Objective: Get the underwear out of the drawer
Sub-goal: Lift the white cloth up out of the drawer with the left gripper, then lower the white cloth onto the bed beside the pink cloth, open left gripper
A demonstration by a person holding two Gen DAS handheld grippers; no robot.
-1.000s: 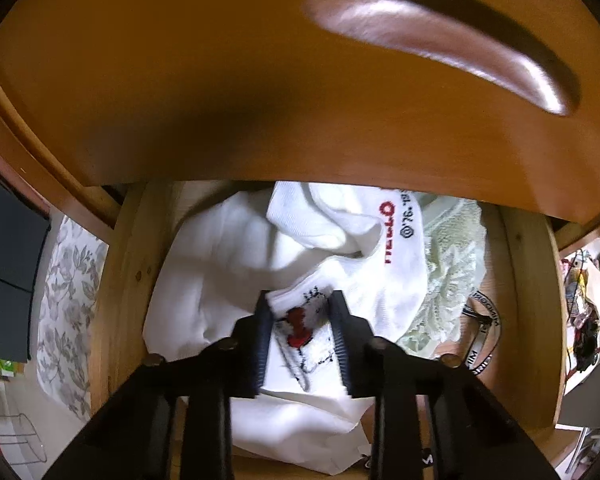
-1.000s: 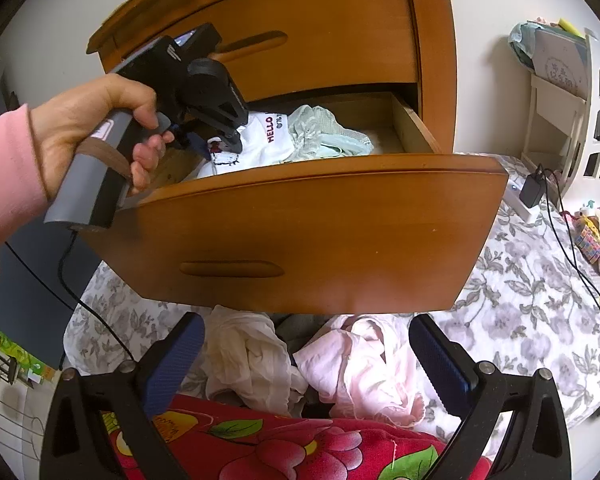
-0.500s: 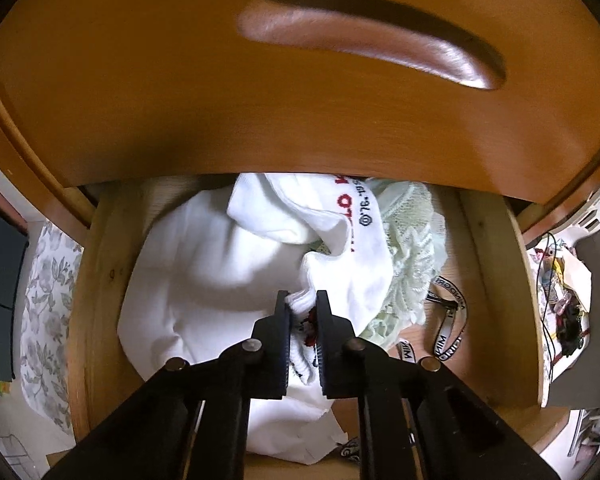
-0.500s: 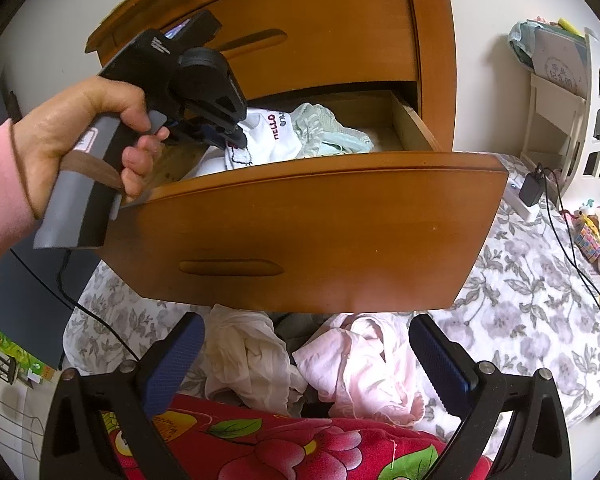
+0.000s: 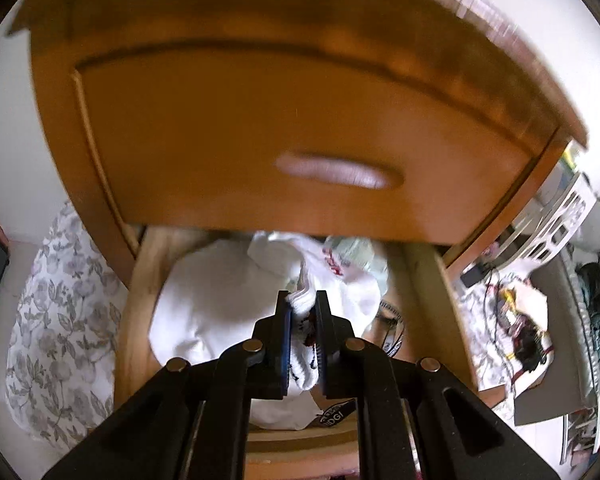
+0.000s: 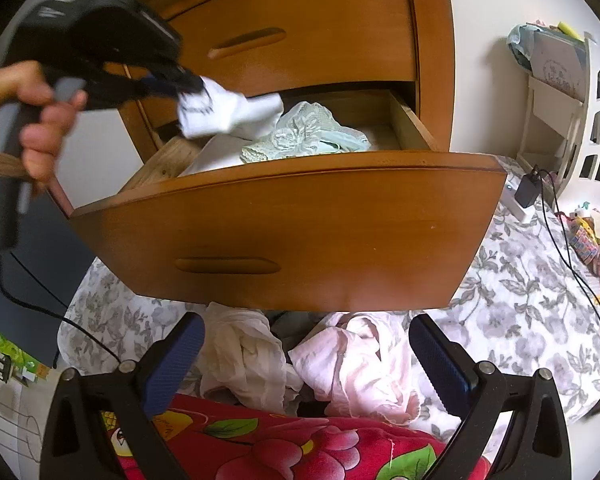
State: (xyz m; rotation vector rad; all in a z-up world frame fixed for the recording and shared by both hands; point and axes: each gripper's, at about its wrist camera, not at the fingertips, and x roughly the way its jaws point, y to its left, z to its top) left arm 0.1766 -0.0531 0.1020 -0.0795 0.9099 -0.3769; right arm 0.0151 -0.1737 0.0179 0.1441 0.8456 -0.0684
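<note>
Left wrist view: white underwear (image 5: pixel 300 312) is pinched between the closed jaws of the left gripper (image 5: pixel 302 332), a bunched fold with dark and red print showing between the pads. Right wrist view shows the same garment (image 6: pixel 220 110) lifted above the open drawer (image 6: pixel 284 220), hanging from the gripper tip (image 6: pixel 188 86) with its trailing end reaching down toward the pile inside. The person's hand (image 6: pixel 32 120) is wrapped round the gripper handle, left of the drawer.

Progress, judged: grasp made, lift under way; garment mostly above the drawer front but not yet carried out past it. Left to do: draw it away from the drawer and set it down.

Inside the drawer, behind the white piece, lies a pale green lace garment (image 6: pixel 304 136), plus more white fabric (image 5: pixel 204 304) and a black printed strap (image 5: pixel 392 320) on the wooden drawer floor.

Right gripper (image 6: pixel 306 364) hangs below the drawer front, jaws spread wide, holding nothing.

Under the drawer front: a pale pink garment (image 6: pixel 360 368) and a cream one (image 6: pixel 244 356) heaped on a grey floral sheet (image 6: pixel 512 304), with a red floral blanket (image 6: pixel 284 444) nearest the camera. Above the open drawer, a shut drawer (image 6: pixel 300 36) of the same wooden chest. Right of the drawer: a black charger with cable (image 6: pixel 526 194) and a white cut-out shelf (image 6: pixel 580 120).
</note>
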